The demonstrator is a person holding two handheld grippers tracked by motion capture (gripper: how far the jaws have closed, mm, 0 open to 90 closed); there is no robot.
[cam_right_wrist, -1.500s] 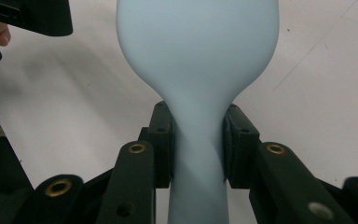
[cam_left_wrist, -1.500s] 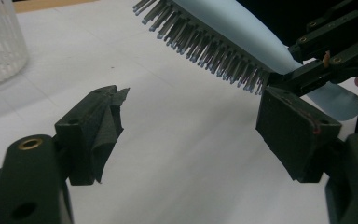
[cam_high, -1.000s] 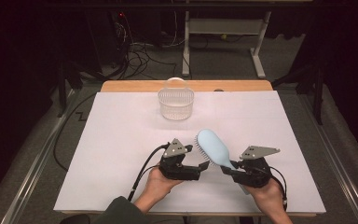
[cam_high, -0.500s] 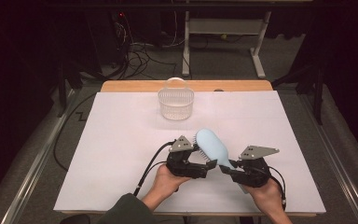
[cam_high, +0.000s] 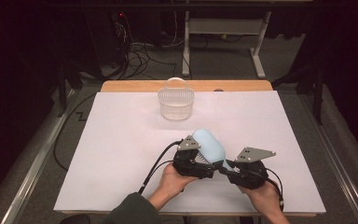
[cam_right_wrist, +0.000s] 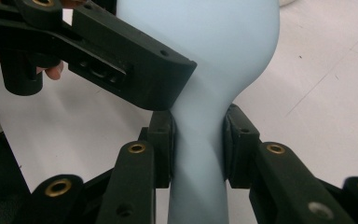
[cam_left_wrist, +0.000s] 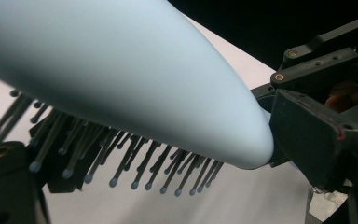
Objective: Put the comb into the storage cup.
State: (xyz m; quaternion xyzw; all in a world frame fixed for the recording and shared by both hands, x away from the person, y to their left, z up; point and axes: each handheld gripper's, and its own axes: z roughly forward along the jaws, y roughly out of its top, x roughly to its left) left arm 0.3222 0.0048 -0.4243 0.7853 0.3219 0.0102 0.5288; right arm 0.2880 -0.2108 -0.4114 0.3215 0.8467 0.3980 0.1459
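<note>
Between both tongs, smooth pale-blue hairbrush (cam_high: 210,145), ball-tipped bristles down; right tongs (cam_right_wrist: 198,144) clamp its handle; left tongs (cam_high: 200,164) undeterminable.

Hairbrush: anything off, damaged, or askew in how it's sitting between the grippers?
Nothing looks damaged. The light blue hairbrush is held off the table, bristles down; the right gripper clamps its neck squarely. The left gripper sits at the bristle side of the head, one jaw against the brush; whether it grips is unclear. The plastic basket stands upright.

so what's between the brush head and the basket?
Nothing: in the high view, only bare white table sheet lies between the hairbrush and the clear basket.
</note>
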